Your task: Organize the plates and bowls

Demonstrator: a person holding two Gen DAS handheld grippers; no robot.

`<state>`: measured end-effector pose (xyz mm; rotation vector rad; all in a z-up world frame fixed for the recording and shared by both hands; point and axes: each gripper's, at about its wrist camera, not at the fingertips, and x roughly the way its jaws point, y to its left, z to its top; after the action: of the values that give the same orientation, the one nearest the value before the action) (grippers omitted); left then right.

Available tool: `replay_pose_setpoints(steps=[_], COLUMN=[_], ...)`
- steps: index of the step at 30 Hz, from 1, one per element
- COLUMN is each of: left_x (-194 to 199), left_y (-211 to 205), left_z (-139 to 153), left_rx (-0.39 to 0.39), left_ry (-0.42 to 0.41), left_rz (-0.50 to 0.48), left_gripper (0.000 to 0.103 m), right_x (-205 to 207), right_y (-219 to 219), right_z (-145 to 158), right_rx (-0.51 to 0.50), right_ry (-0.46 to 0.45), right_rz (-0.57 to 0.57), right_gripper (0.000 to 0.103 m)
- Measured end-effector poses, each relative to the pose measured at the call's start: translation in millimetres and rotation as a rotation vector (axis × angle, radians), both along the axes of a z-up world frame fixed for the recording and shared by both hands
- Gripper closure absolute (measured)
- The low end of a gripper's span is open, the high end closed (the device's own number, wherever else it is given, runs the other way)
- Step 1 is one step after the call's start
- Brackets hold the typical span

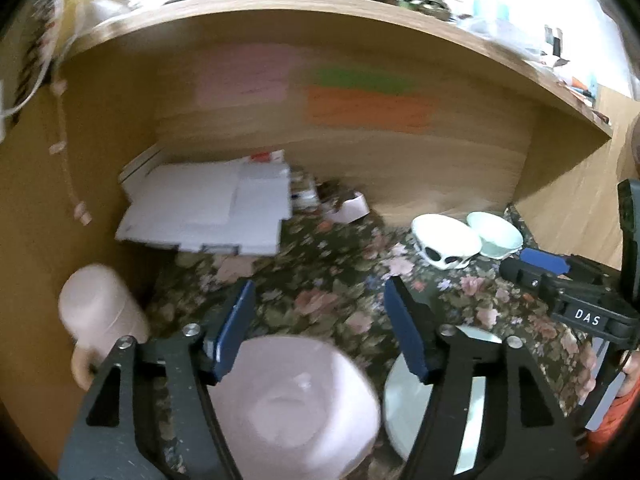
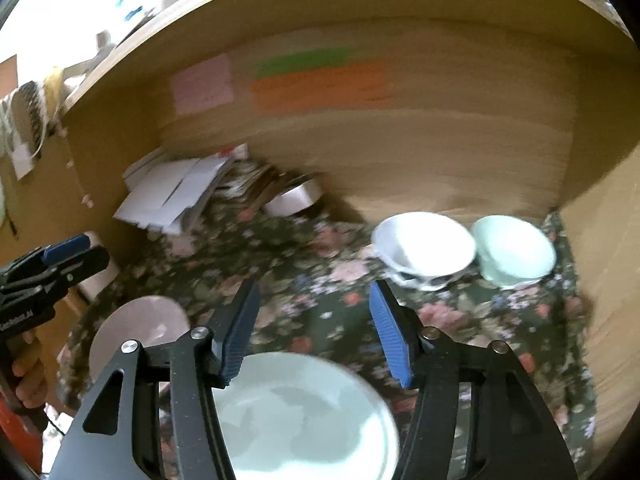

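Note:
My left gripper (image 1: 320,300) is open and empty above a pink plate (image 1: 296,404) on the floral cloth. A pale green plate (image 1: 404,408) lies to its right; in the right wrist view this green plate (image 2: 304,416) sits under my open, empty right gripper (image 2: 314,300), with the pink plate (image 2: 140,332) to the left. A white bowl with dark spots (image 1: 446,240) and a mint bowl (image 1: 496,234) stand side by side at the back right; the right wrist view shows the white bowl (image 2: 424,246) and mint bowl (image 2: 514,250) too.
A wooden shelf back wall (image 1: 360,160) and side walls enclose the floral cloth (image 1: 320,264). White papers (image 1: 204,208) are stacked at the back left. A pink mug (image 1: 100,316) stands at the left. The other gripper (image 1: 576,296) shows at the right.

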<state>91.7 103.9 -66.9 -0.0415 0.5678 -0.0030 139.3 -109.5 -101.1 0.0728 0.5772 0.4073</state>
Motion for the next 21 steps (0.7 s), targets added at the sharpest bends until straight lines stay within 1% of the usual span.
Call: replay_pose_setpoints(steps=[2,9,16,21], left_x=[11.8,54.8,103.8,140.2], left_y=[-12.9,-45.4,-72.8,-87.8], left_z=[2.1,2.6,-13.5,-28.0], left_rx=[0.007,-0.002,0.012,0.022], left_ry=[-0.003,0.029,0.091,0.127], left_rz=[-0.015,-0.055,-0.074,-0.094], left_gripper=[0.031,0.028,0.027,0.026], right_x=[4.8,34.9,80.8,118.2], right_y=[-11.2,-47.0,-66.8,-73.6], right_z=[0.5,-5.3,-30.3,-55.0], right_rx=[0.006,-0.004,-0.021,-0.036], right_ry=[-0.002,0.010,0.073,0.141], right_rz=[-0.021,-0.101,-0.146,-0.179], right_gripper=[0.044,0.043,0.043,0.043])
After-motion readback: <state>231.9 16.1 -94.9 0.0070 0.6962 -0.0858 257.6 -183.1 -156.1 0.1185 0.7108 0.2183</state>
